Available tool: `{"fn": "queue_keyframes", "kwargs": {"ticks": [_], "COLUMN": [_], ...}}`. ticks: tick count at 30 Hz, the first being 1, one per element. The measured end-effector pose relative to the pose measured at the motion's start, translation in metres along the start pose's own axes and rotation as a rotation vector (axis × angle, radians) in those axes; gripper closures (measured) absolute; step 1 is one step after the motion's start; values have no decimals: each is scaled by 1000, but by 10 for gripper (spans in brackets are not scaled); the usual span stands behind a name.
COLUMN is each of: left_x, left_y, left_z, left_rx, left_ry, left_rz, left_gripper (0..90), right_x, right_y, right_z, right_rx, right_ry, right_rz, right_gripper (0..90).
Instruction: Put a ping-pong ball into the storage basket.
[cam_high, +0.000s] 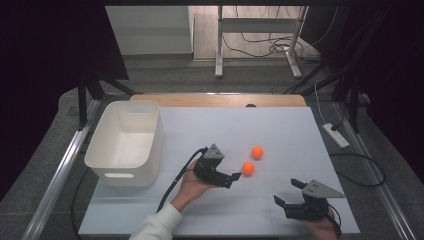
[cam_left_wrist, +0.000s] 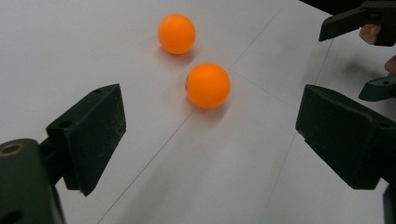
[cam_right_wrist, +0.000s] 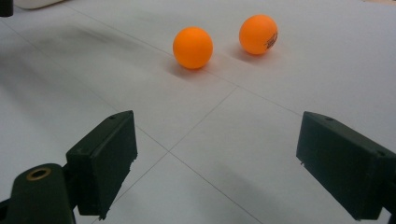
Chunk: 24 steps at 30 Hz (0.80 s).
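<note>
two orange balls sit loose on the white table (cam_high: 280, 135), and the white bin (cam_high: 125, 142) at the left looks empty from here, so i'd say nothing is done yet. the left gripper (cam_high: 231, 177) has its jaws spread wide, aimed at the nearer ball (cam_high: 248, 168), just short of it. the farther ball (cam_high: 257, 152) waits beside it. the right gripper (cam_high: 287, 192) hangs open, well apart.

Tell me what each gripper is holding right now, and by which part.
Nothing is held. The left gripper and the right gripper both stand open and empty; the two orange balls lie free on the table.
</note>
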<state>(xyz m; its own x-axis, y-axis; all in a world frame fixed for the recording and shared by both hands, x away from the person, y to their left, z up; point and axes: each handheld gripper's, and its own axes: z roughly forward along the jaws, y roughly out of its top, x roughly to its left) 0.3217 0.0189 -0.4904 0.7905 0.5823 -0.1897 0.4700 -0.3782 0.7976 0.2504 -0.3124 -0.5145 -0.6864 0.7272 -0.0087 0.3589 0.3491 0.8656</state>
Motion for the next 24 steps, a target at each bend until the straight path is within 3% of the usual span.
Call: {"fn": "queue_keyframes", "kwargs": {"ticks": [24], "left_x": [-2], "left_y": [13], "left_z": [36], "left_rx": [61], "left_ry": [6], "left_rz": [15], "left_gripper": [92], "right_x": [-1], "right_y": [0], "right_z": [0], "right_rx": [-9], "right_ry": [3], "right_rz": [8], "right_gripper": [123]}}
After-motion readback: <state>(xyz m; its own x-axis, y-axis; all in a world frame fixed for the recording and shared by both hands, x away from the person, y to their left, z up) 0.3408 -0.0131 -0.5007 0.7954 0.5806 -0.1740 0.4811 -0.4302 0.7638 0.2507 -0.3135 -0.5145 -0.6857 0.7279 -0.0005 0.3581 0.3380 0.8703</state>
